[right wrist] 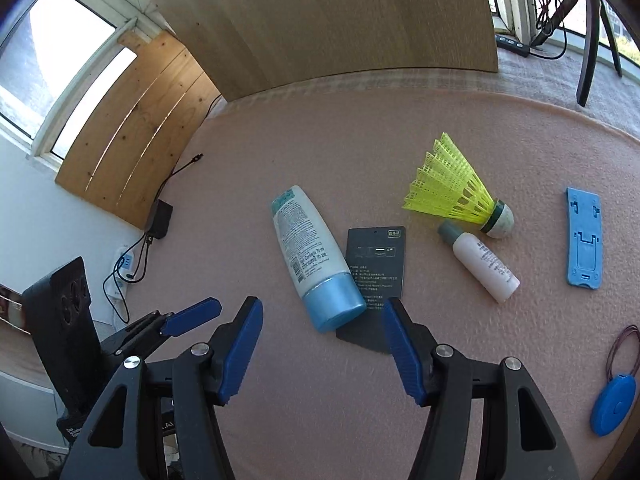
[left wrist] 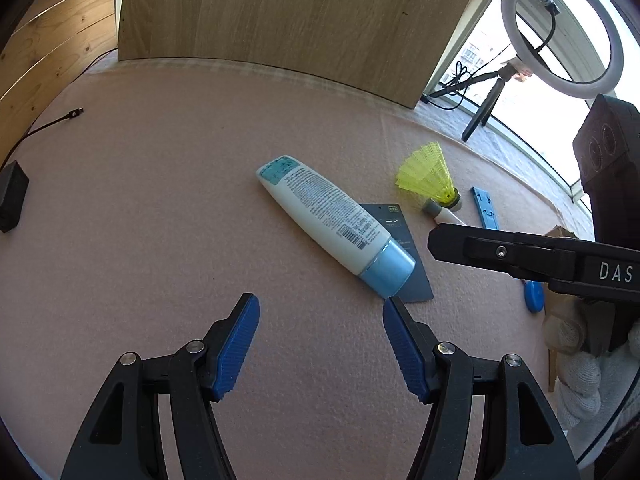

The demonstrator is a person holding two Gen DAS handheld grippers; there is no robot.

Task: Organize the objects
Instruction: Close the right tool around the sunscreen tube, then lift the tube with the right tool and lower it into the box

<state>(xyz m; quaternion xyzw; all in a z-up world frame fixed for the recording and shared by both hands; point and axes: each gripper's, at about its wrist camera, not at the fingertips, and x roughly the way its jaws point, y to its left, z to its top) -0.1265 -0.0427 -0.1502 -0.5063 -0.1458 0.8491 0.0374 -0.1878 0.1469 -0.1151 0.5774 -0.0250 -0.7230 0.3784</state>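
Both claws, left claw (left wrist: pixel 320 344) and right claw (right wrist: pixel 322 346), gape empty above the worktop (right wrist: pixel 280 152); white tube (right wrist: pixel 310 256) lies overlapping the dark card (right wrist: pixel 376 276), so a careless pinch likely drags both.

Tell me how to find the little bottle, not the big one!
On the pink felt table, find the yellow plastic shuttlecock. The small white bottle with a grey cap lies touching its cork end. The big white tube with a blue cap lies further left.
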